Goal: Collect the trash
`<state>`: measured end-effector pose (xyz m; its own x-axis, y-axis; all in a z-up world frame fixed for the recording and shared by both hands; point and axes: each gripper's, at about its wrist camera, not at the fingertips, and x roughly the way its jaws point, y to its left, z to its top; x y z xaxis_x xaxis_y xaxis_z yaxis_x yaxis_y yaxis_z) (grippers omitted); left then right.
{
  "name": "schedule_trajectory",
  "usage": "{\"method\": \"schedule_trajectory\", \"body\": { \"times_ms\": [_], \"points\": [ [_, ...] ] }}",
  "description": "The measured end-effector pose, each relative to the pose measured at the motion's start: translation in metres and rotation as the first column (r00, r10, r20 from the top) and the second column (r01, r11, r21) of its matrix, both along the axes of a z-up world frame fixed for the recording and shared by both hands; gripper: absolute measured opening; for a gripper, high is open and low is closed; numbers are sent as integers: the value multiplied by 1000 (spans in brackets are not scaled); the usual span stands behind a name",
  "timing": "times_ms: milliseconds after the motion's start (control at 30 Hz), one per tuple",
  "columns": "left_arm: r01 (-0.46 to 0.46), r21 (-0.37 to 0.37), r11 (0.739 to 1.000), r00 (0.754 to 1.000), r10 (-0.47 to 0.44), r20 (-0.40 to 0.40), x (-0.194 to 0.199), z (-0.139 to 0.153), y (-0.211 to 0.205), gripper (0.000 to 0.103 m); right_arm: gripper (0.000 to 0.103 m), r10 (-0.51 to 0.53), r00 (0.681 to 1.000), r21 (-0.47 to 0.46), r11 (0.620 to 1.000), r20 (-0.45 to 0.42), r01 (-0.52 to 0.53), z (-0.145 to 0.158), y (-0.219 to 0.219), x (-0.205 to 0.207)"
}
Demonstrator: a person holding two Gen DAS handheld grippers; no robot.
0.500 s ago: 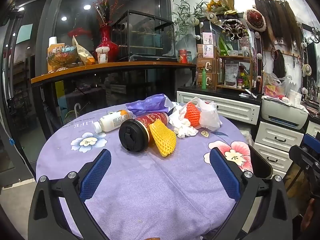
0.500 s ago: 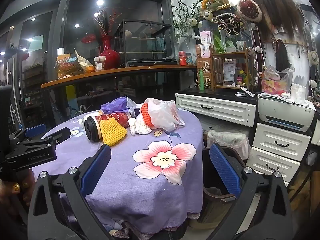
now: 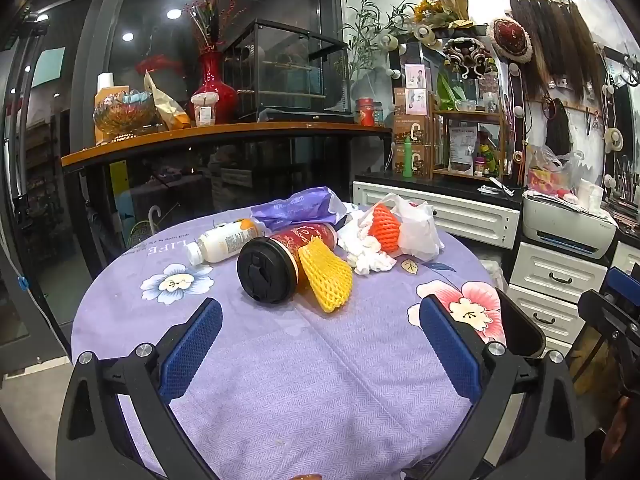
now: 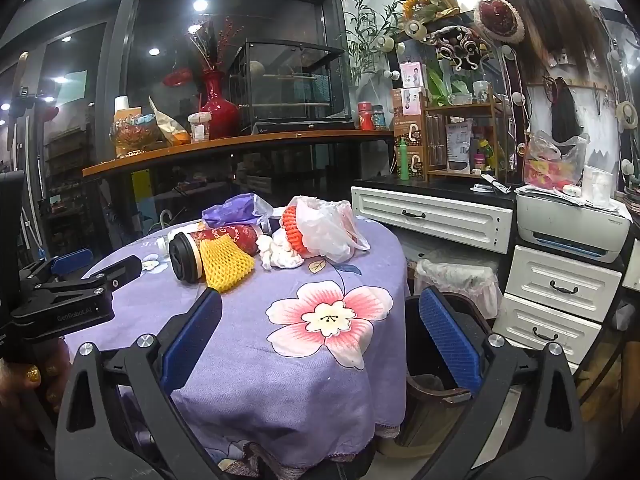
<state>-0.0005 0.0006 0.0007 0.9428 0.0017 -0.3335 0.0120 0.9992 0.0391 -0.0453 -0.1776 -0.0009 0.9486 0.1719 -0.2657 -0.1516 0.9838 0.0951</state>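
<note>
Trash lies on the round table with the purple flowered cloth [image 3: 280, 360]: a red cup with a black lid [image 3: 276, 264] on its side, a yellow foam net [image 3: 326, 276] against it, a white bottle [image 3: 224, 242], a purple bag [image 3: 296, 210], crumpled tissue [image 3: 370, 256], an orange foam net [image 3: 384, 222] and a white plastic bag [image 3: 418, 232]. My left gripper [image 3: 320, 344] is open and empty, short of the cup. My right gripper [image 4: 320, 332] is open and empty at the table's right edge; the cup [image 4: 212, 246] and plastic bag [image 4: 332, 228] lie beyond it.
A dark bin [image 4: 436, 364] stands on the floor right of the table, below my right gripper. White drawers [image 4: 560, 284] and a printer [image 4: 572, 228] are at the right. A counter with a red vase [image 3: 214, 92] stands behind the table. The left gripper shows in the right wrist view [image 4: 76, 284].
Both grippers have edged slightly forward toward the table. The trash has not moved.
</note>
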Motion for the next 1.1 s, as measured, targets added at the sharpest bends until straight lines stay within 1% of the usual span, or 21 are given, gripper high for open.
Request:
{"method": "schedule_trajectory", "body": {
  "times_ms": [733,767,833,1100],
  "points": [
    [2,1,1000,1000,-2,-8,1,-1,-1,98,98,1,1000,-1,1000,0,-1,3,1,-3],
    [3,0,1000,1000,-3,-7,3,-8,-2,98,98,2,1000,0,1000,-1,-2,3,1,-3],
    [3,2,1000,1000,-3,-6,-1,-9,-4,98,98,1,1000,-1,1000,0,-1,-2,2,-1],
    [4,1,1000,1000,-4,-10,-1,-9,-7,98,98,1,1000,0,1000,0,-1,-1,2,-1]
  ]
}}
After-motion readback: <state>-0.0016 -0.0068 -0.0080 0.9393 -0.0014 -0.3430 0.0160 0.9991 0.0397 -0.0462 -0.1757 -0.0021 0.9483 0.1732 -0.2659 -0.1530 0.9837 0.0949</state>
